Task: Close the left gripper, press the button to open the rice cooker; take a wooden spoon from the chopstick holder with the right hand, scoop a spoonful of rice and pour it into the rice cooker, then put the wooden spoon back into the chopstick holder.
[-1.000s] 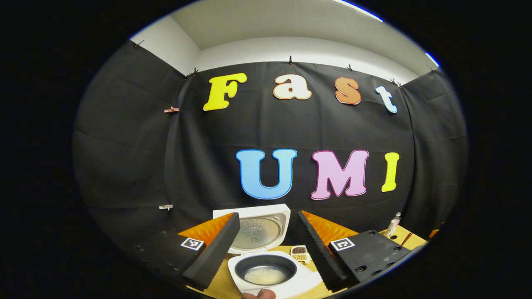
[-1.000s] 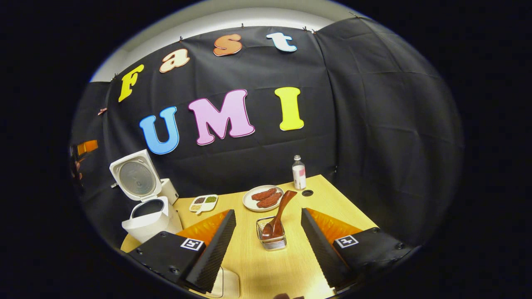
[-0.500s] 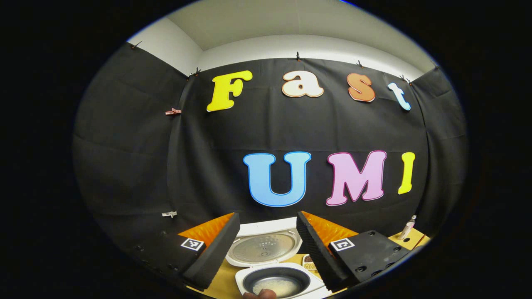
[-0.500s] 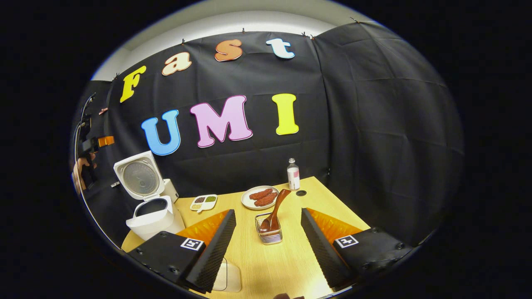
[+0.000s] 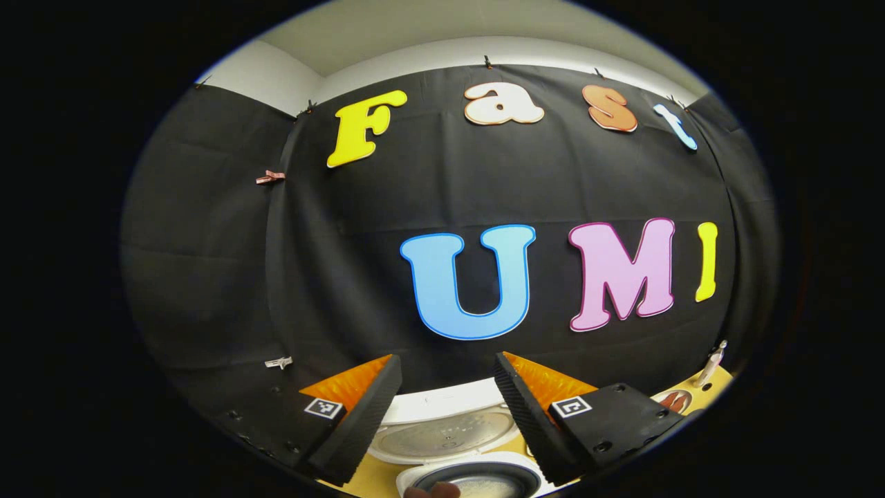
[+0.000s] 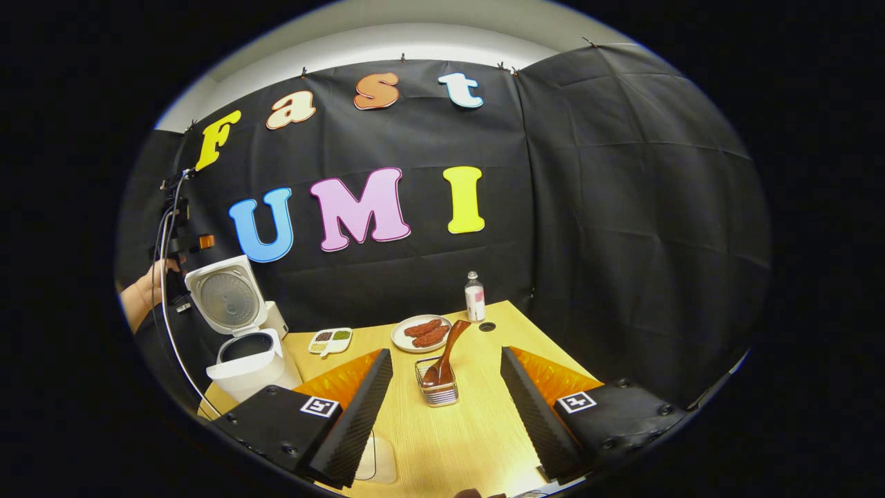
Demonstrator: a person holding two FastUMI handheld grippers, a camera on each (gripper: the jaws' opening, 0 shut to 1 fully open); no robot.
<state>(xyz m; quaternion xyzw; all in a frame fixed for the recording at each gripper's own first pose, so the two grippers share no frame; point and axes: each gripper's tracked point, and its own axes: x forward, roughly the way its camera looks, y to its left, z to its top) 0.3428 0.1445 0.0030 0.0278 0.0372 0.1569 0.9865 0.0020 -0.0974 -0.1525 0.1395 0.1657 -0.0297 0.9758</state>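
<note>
We count one rice cooker (image 6: 243, 332), one wooden spoon (image 6: 446, 353), one chopstick holder (image 6: 438, 391), one plate (image 6: 420, 334), one bottle (image 6: 474, 296), one divided dish (image 6: 330, 340), and two hand-held grippers: left (image 5: 442, 408), right (image 6: 446, 408).

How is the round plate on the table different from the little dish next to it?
The plate is round and undivided, holding reddish-brown strips of food; the dish is smaller, elongated and split into compartments holding dark, green and pale bits. The plate lies nearer the bottle; the dish lies nearer the rice cooker. Both are pale and rest flat on the wooden table.
</note>
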